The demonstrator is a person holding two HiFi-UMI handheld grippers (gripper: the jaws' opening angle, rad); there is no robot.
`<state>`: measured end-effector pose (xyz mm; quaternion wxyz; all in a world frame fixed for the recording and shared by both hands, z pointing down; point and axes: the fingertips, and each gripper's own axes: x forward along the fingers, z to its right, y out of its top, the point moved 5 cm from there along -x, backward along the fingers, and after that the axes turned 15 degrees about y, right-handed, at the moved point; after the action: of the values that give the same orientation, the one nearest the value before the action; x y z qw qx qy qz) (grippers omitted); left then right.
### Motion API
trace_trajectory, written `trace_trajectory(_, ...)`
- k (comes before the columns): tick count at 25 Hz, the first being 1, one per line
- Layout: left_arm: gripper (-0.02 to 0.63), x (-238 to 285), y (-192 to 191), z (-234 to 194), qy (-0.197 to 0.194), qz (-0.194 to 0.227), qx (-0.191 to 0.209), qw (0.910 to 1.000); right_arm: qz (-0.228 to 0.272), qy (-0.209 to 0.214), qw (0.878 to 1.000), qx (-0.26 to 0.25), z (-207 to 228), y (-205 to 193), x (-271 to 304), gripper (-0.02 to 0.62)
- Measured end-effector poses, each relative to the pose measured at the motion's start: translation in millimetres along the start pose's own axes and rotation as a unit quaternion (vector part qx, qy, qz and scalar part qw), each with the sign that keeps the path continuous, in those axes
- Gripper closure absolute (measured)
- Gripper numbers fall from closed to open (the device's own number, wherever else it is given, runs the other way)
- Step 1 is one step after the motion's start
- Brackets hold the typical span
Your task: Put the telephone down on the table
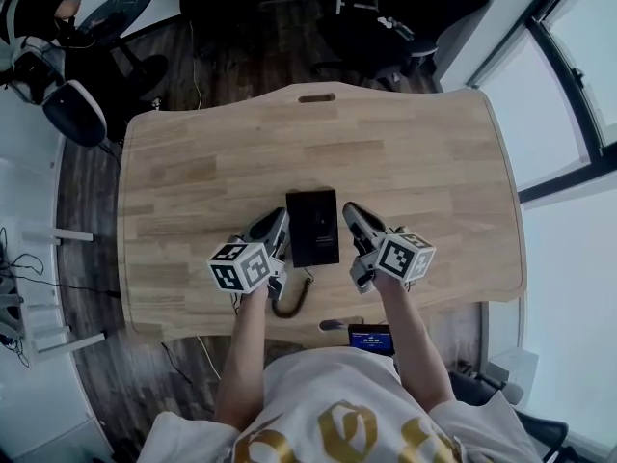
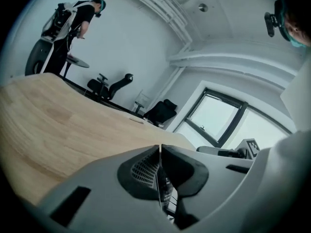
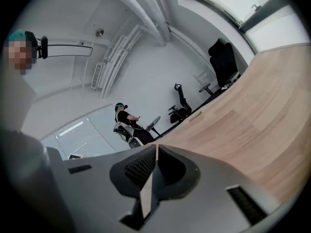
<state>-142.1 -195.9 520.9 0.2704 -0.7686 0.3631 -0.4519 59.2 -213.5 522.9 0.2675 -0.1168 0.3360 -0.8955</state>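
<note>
Looking down in head view: my left gripper [image 1: 281, 222] and right gripper [image 1: 351, 212] flank telephone [image 1: 312, 227], one just beside each long side, neither gripping it. Telephone lies flat on table [image 1: 193, 172] near my edge, long axis running straight away from me toward far edge; coiled cord [image 1: 292, 302] trails off near end. Left gripper view: my jaws clenched together, nothing between. Right gripper view: same, jaws pressed tight, empty, table beyond.
</note>
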Motion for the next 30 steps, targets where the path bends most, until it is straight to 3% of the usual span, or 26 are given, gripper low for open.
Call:
trace_trajectory(5, 0.597, -35, 7, 13, 0.016, 0.035, 0.027, 0.9989, -0.009, -0.035, 0.996, -0.077, -38, 5, -13, 0.578)
trace_trajectory(8, 0.597, -58, 10, 23, 0.027, 0.053, 0.055, 0.9967, 0.006, -0.029, 0.994, -0.106, -63, 6, -26, 0.578)
trace_trajectory(15, 0.597, -111, 13, 41, 0.063, 0.105, 0.123, 0.9848, 0.010, -0.057, 0.985, -0.160, -107, -7, -57, 0.580)
trace_trajectory(21, 0.597, -136, 8, 53, 0.061, 0.127, 0.131, 0.9814, -0.012, -0.082, 0.974, -0.209, -131, -18, -78, 0.583)
trace_trajectory(30, 0.597, -153, 1, 65, 0.034, 0.122, 0.134, 0.9829, 0.004, -0.076, 0.977, -0.201, -143, -23, -91, 0.584)
